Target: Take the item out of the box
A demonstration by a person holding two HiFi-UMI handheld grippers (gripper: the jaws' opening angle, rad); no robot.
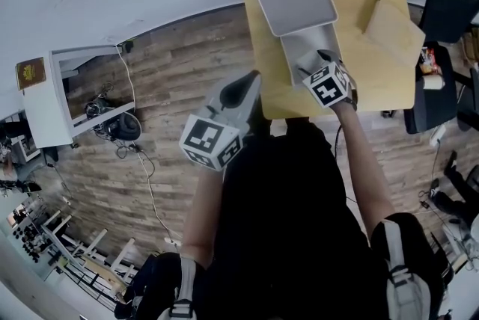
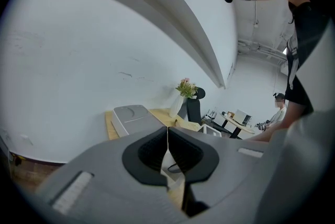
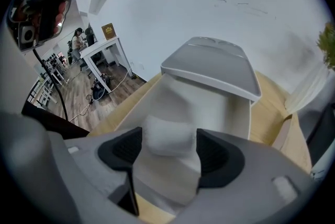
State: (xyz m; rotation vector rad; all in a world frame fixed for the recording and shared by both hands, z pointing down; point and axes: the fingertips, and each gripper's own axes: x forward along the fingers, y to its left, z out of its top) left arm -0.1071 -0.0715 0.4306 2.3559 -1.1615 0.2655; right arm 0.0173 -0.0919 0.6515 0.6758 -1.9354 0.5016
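Plank floor, white wall, yellow wooden table (image 1: 374,87) set against it. Toward the table's front-left corner, grey box (image 3: 242,113), lid (image 3: 209,63) thrown back toward the wall. Inside, on the box floor: white soft item (image 3: 168,135), not yet lifted. Right gripper (image 1: 314,60) angled down into the box, jaws spread wide either side of the item, pads seemingly not pressing. Left gripper (image 2: 167,136) just off the table's left edge, jaws together, nothing between, not bracing the box. Risks, as judged: shallow pinch on a squashy lump, then slipping out on the lift; jaw tip snagging a box wall, dragging the unbraced box toward the front edge.
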